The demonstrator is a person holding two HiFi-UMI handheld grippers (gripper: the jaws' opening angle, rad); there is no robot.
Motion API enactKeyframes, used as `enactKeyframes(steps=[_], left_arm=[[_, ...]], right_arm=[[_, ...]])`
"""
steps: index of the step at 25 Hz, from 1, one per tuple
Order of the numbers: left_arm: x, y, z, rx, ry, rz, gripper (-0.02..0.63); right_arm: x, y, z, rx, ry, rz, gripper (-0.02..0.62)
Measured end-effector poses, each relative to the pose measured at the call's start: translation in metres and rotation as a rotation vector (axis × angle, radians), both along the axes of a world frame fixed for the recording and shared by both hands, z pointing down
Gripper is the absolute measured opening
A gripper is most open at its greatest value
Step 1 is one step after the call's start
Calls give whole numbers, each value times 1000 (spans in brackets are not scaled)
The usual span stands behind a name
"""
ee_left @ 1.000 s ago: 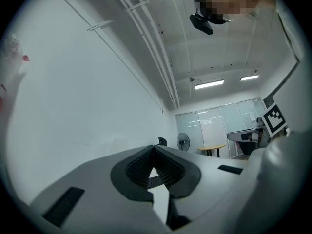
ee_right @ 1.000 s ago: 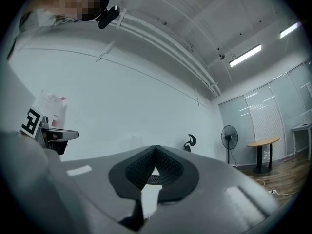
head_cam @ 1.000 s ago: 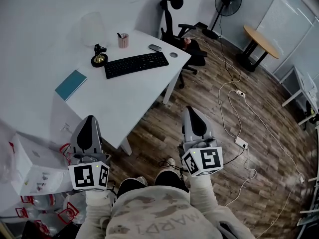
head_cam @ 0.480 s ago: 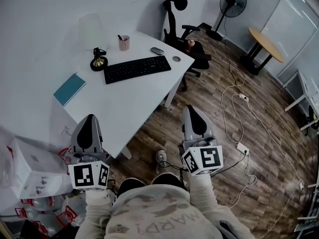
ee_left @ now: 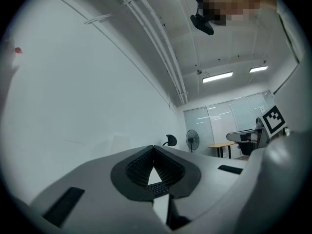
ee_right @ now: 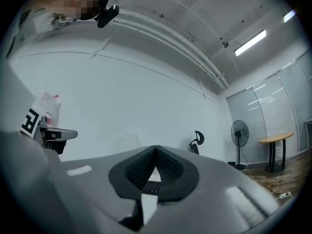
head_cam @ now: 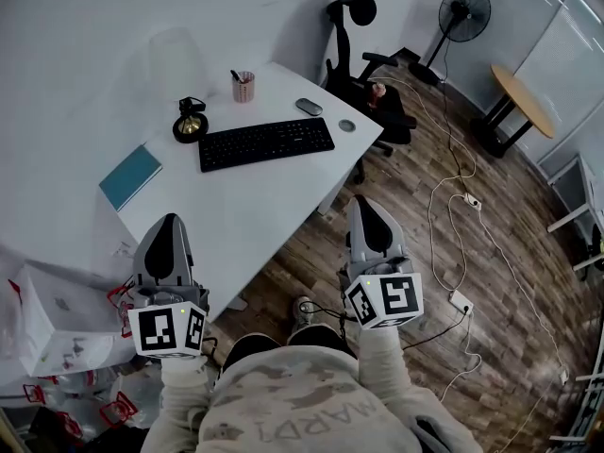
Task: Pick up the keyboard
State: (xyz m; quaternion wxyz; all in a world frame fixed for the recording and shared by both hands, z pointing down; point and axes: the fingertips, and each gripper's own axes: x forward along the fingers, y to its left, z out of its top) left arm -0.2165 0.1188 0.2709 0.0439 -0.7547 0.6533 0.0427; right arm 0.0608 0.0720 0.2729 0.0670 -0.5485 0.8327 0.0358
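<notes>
**Near.** The left tongs (head_cam: 169, 223) and the right tongs (head_cam: 364, 204) are being held side by side in front of the person, both pointing ahead. Both are fully closed, tip to tip, and gripping nothing. This is probably only a carrying posture, since nothing is within reach. The left tongs appear to be hovering at the near edge of the white table (head_cam: 247, 210), while the right tongs are hanging over the wooden floor (head_cam: 444, 281) just off its corner.

**Middle.** A teal book (head_cam: 132, 176) is lying ahead and to the left of the left tongs.

**Far.** The black keyboard (head_cam: 266, 143) is lying flat, well ahead of both tips and roughly between their lines of aim, untouched. Its long shape is likely calling for one grip at each end. A cup of pens (head_cam: 243, 86) and a mouse (head_cam: 308, 107) are sitting just beyond it, and an office chair (head_cam: 363, 64) is standing past the table's far corner.
</notes>
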Motion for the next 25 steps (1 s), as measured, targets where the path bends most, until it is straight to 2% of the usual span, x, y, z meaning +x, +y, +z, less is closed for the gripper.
enactKeyframes(steps=[10, 25], left_arm=[[27, -62, -6, -6, -1, -44, 6], [94, -125, -10, -2, -25, -107, 6]], right_arm=[[23, -74, -2, -11, -6, -44, 9], [80, -156, 4, -17, -20, -123, 9]])
